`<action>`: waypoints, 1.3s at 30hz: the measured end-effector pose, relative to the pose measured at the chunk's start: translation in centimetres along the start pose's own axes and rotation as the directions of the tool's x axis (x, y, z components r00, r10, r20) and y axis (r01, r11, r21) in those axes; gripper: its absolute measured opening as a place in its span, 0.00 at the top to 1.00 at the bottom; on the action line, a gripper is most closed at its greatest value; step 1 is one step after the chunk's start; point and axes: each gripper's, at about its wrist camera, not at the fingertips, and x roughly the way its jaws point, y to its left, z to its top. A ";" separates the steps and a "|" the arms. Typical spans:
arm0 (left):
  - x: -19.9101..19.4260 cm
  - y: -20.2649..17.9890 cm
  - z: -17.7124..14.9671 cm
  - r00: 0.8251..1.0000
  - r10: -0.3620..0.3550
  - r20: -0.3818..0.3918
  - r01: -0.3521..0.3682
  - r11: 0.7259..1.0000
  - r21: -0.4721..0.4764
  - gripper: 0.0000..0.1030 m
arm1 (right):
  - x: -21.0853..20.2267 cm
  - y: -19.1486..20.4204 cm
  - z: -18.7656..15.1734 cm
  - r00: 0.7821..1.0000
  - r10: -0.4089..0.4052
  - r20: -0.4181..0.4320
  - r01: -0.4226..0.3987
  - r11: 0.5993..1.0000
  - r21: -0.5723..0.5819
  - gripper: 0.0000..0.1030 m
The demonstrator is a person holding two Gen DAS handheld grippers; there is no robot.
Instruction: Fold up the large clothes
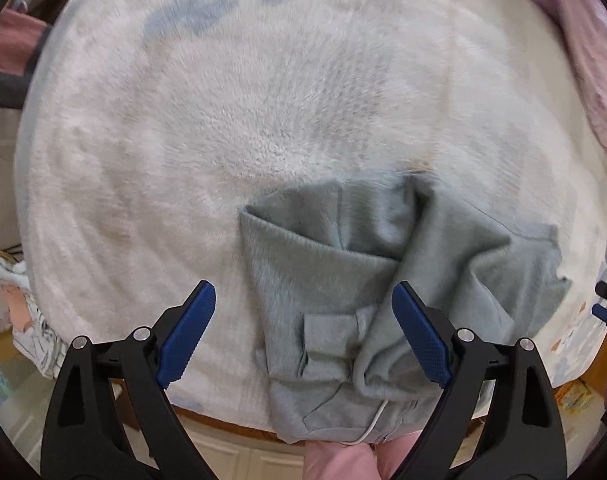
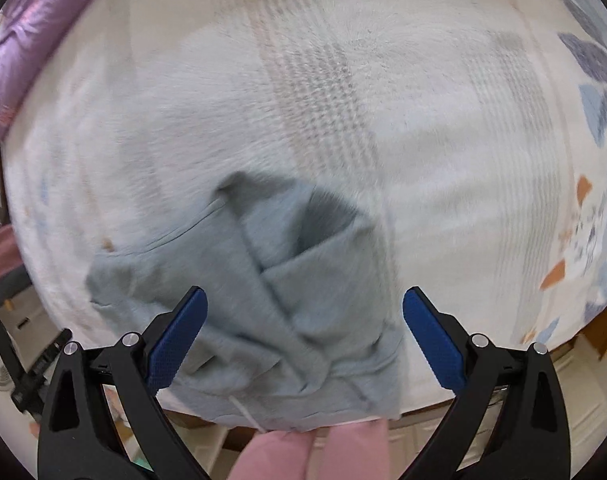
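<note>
Grey-green fleece, a hoodie (image 1: 335, 280), lies crumpled at the near edge of a bed (image 1: 223, 120) covered by a pale plush blanket with faint blue and orange shapes. Its hem hangs slightly over the bed's near side, and a white drawstring (image 1: 373, 420) trails from it. A purple quilt (image 2: 31, 40) is bunched at the far side.

Both wrist views point steeply down at the garment. The left gripper (image 1: 303, 328) has its blue-padded jaws spread wide, with nothing between them; the hoodie's left half lies below. The right gripper (image 2: 305, 332) is equally wide and empty, above the hoodie's right half. Neither touches the cloth.

The step in hand appears to be the first reach: both grippers lining up over the heap before any fold is made. The next move likely calls for each to pinch an outer edge or corner, then lift and spread the hoodie flat on the blanket. Layers overlap, so picking one layer only may be tricky.

No brand, label or readable writing shows; the pictures are blurred.
</note>
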 end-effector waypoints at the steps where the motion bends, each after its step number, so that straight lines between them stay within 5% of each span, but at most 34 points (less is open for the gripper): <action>1: 0.9 0.1 0.6 1.000 -0.013 -0.021 0.013 1.000 -0.005 0.12 | 0.8 -0.3 0.9 1.000 -0.024 -0.020 0.024 1.000 -0.003 0.08; 7: 6.6 1.2 4.4 0.990 -0.036 -0.138 0.028 0.998 -0.056 0.12 | 3.0 -1.4 3.1 0.996 -0.057 -0.067 0.057 0.998 0.006 0.08; 12: 9.7 1.4 5.7 0.989 -0.040 -0.143 0.033 0.998 -0.049 0.15 | 4.1 -2.5 3.5 0.993 -0.057 -0.100 0.059 0.998 0.022 0.08; 13: 10.0 1.3 5.7 0.991 -0.012 -0.131 0.008 0.999 -0.031 0.25 | 4.4 -2.8 3.5 0.992 -0.062 -0.110 0.065 0.998 0.025 0.08; 15: 10.4 0.8 5.5 0.991 0.022 -0.130 -0.023 1.000 -0.008 0.28 | 4.9 -3.1 3.6 0.990 -0.073 -0.120 0.076 0.997 0.020 0.08; 20: 8.6 0.3 5.5 0.991 -0.031 -0.131 0.023 0.998 -0.062 0.87 | 6.9 -3.4 4.6 0.984 -0.076 -0.161 0.072 0.997 -0.030 0.08; 27: 6.0 -1.0 3.6 0.998 0.018 -0.055 -0.017 1.000 0.025 0.90 | 10.3 -0.4 5.2 0.984 -0.101 -0.147 0.072 0.979 -0.192 0.09; 30: 5.8 -1.0 2.8 0.999 0.025 -0.037 -0.024 1.000 0.016 0.90 | 11.0 1.0 4.6 0.984 -0.154 -0.089 0.129 0.964 -0.234 0.30; 32: 5.8 -0.9 2.6 0.999 0.030 -0.034 -0.029 1.000 0.009 0.90 | 10.8 1.4 4.5 0.987 -0.135 -0.083 0.113 0.968 -0.225 0.57; 33: 5.7 -0.8 2.6 0.999 0.030 -0.036 -0.030 1.000 0.005 0.90 | 10.3 1.5 4.3 0.991 -0.110 -0.078 0.091 0.972 -0.215 0.85; 35: 5.2 -0.9 2.5 0.999 0.033 -0.031 -0.033 0.999 -0.011 0.90 | 8.8 0.9 3.9 0.997 -0.045 -0.057 0.034 0.985 -0.172 0.91; 39: 2.8 -1.2 3.0 1.000 0.026 -0.010 -0.026 0.999 -0.033 0.90 | 6.1 0.1 2.6 0.998 -0.047 0.031 0.052 0.985 -0.164 0.91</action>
